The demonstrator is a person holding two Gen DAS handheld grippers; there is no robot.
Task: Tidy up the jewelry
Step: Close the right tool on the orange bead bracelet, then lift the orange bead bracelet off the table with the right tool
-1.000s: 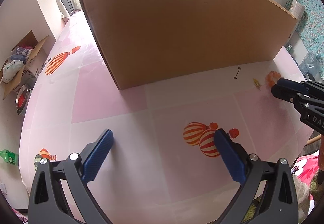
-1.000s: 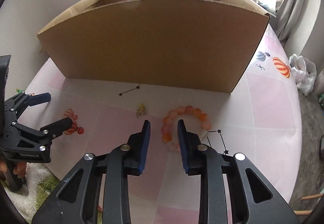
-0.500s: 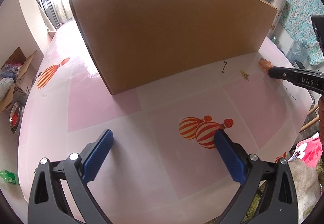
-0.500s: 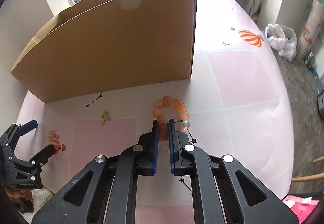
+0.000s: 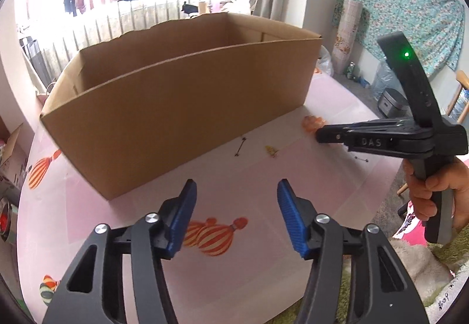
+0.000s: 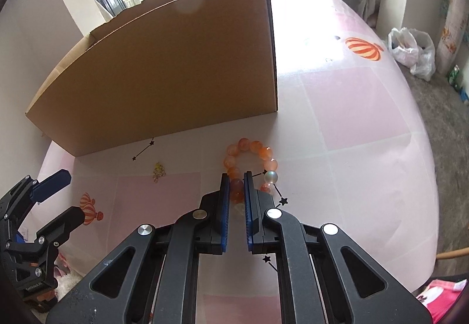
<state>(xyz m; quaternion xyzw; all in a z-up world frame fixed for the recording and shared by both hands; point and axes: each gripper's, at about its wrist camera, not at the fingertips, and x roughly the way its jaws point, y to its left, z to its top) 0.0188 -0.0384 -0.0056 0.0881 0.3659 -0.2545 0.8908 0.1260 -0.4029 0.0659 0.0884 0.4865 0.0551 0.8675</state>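
Observation:
An orange bead bracelet (image 6: 252, 151) with one pale bead lies on the pink tablecloth by the near right corner of the cardboard box (image 6: 164, 74). My right gripper (image 6: 236, 177) is shut on the near beads of the bracelet. In the left wrist view the bracelet (image 5: 312, 122) peeks out past the right gripper (image 5: 319, 135). A small gold trinket (image 6: 158, 171) lies to the left, also visible in the left wrist view (image 5: 271, 151). My left gripper (image 5: 236, 192) is open and empty above the cloth; it also shows in the right wrist view (image 6: 69, 195).
The open box (image 5: 176, 95) takes up the back of the round table (image 6: 366, 124). Balloon and star prints mark the cloth. A white plastic bag (image 6: 413, 51) lies on the floor at right. The table edge runs close below both grippers.
My right gripper has closed on the near beads of the bracelet. My left gripper has narrowed its opening and risen, so the box's inside now shows.

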